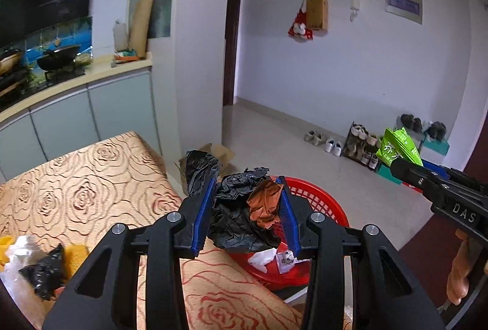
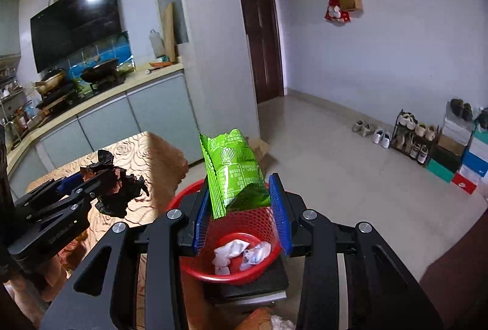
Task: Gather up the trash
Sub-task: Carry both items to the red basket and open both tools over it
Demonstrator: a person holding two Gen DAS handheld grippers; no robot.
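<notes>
Not much readable here tbh. The clearest bit is "DAS" in pale raised letters on the black body of the right gripper (image 1: 407, 170), seen off to the right of the left gripper. The green snack packet (image 2: 235, 170) clamped between the right gripper's blue pads has white Chinese characters and small print all over it, too tiny to make out. The left gripper's side has embossed lettering too, but it's unreadable.
</notes>
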